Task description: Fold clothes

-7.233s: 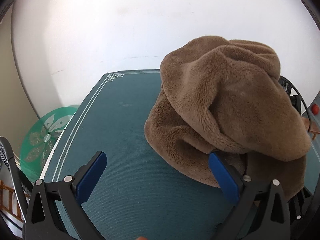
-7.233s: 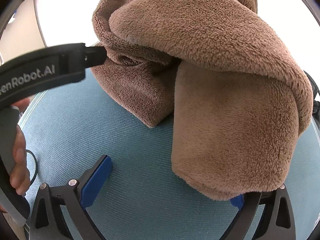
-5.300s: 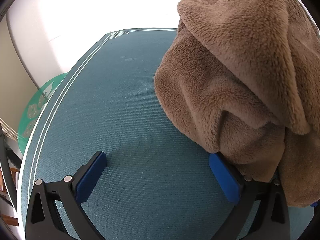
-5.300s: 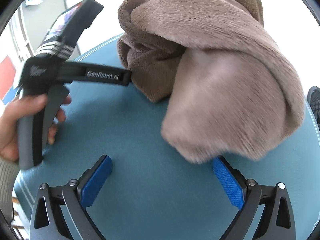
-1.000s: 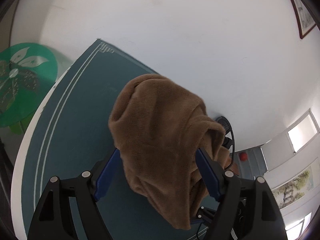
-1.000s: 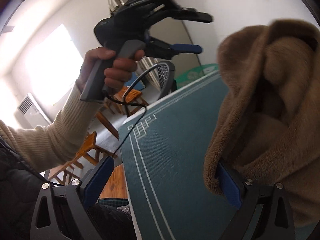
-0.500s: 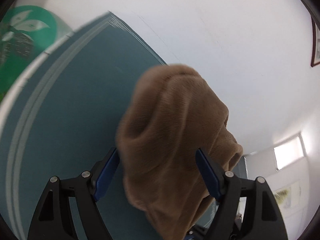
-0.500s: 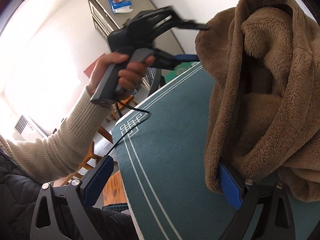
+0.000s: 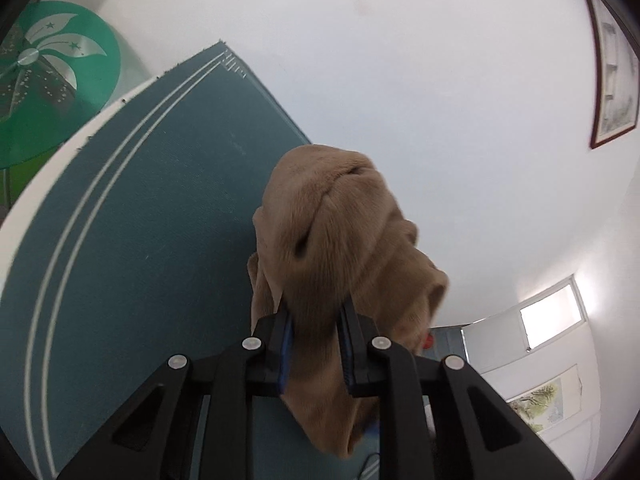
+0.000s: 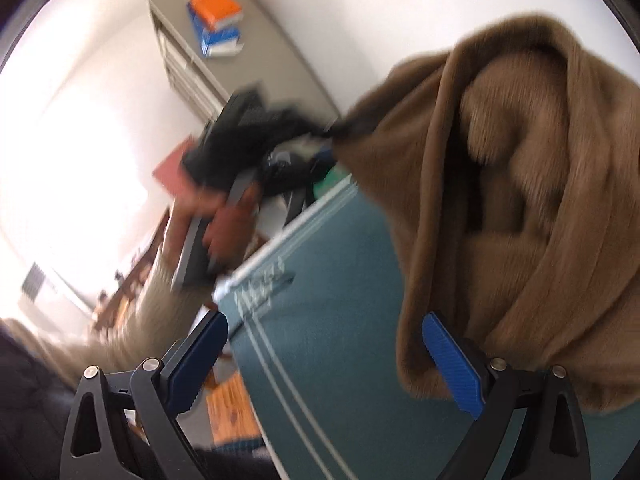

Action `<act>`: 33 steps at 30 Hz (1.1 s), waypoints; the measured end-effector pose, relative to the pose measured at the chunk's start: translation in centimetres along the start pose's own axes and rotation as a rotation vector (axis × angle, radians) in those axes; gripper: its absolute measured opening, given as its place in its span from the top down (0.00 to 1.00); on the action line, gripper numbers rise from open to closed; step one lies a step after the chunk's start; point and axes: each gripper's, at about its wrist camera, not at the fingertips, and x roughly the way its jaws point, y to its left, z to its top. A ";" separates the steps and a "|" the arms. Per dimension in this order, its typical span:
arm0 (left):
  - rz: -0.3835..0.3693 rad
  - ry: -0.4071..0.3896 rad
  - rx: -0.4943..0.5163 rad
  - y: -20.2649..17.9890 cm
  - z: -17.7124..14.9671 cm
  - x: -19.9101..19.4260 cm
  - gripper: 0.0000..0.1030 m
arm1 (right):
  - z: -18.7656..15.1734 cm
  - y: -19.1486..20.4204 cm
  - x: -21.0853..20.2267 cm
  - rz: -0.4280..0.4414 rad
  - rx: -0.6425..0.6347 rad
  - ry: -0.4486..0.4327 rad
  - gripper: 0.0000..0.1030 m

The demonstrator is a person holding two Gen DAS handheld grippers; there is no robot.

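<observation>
We are pinching a fold of the brown fleece garment (image 9: 340, 248) between the blue-padded fingers (image 9: 285, 340) of the left gripper (image 9: 314, 344), which are closed tightly on the fabric; the cloth is bunching above the fingers toward 12 o'clock and hanging past them toward 6 o'clock. In the left wrist view, the garment is sitting in front of the teal tabletop (image 9: 132, 240), whose white border lines are running along its 9 o'clock side, and a green disc with a white flower emblem (image 9: 44, 80) is showing at 10 o'clock. In the right wrist view, we are keeping the right gripper (image 10: 324, 364) with its fingers spread wide apart and nothing between them; the garment (image 10: 520, 220) is hanging at 2 o'clock and draping against the outer side of the finger (image 10: 452, 364) at 4 o'clock. The left gripper (image 10: 248, 148), blurred, is appearing at 10 o'clock in that view, meeting the garment's upper corner, with the left hand (image 10: 216, 224) wrapped around its handle. A grey cabinet (image 10: 224, 64) carrying an orange box (image 10: 216, 6) is standing at 11 o'clock.
</observation>
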 end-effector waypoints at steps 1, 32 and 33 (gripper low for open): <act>-0.008 -0.006 0.005 -0.1 -0.2 -0.6 0.78 | 0.7 -0.2 0.0 -0.004 0.015 -0.026 0.03; 0.097 -0.024 0.091 -1.0 -5.8 -4.0 0.30 | 11.8 -9.0 2.2 -0.234 0.392 -0.174 0.61; 0.100 -0.025 0.104 -1.4 -5.9 -4.1 0.30 | 11.9 -9.3 2.5 -0.247 0.394 -0.168 0.61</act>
